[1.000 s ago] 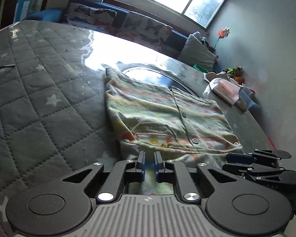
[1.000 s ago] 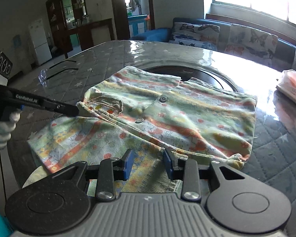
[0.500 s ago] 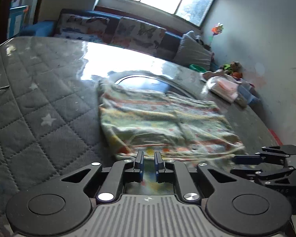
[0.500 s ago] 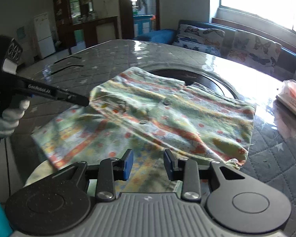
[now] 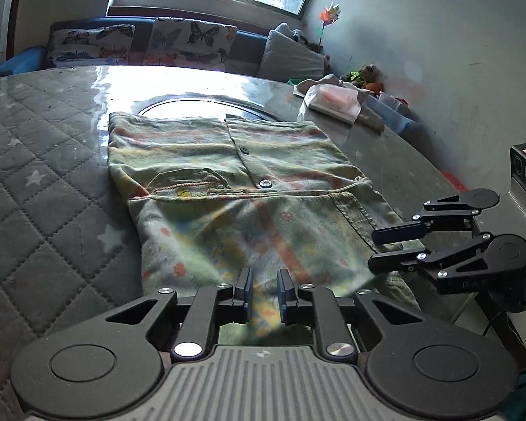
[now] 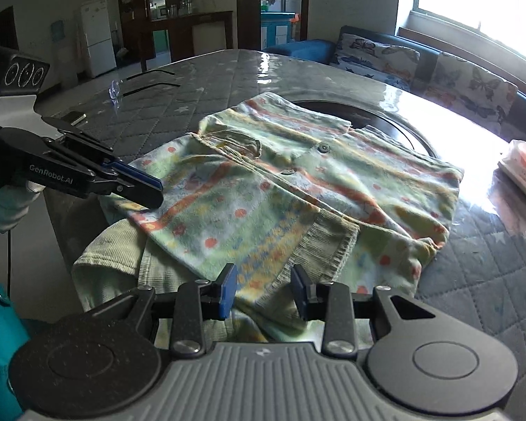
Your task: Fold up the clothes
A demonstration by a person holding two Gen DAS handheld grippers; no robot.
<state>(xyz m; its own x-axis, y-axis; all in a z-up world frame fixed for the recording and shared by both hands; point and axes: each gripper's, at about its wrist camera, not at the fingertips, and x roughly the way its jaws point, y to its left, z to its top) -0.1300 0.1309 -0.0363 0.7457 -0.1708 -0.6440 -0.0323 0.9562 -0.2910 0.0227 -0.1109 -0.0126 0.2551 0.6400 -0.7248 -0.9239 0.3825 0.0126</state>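
A pastel striped shirt [image 5: 235, 175] lies across the middle of a desk [image 5: 45, 182] covered in grey quilted, star-printed cloth, its near part folded up over the button front and its lower edge hanging off the desk's near rim. At the bottom centre of the left wrist view, the left hand-held gripper [image 5: 263, 289] has its fingers spread a little, with the shirt's hem showing in the gap between them; no pinch is visible. The right hand-held gripper [image 6: 264, 291], bottom centre of the right wrist view, stands wider apart just over the ribbed cuff [image 6: 324, 245], holding nothing. A wrapped pink packet [image 5: 333, 100] sits at the upper right of the desk, well apart from the shirt.
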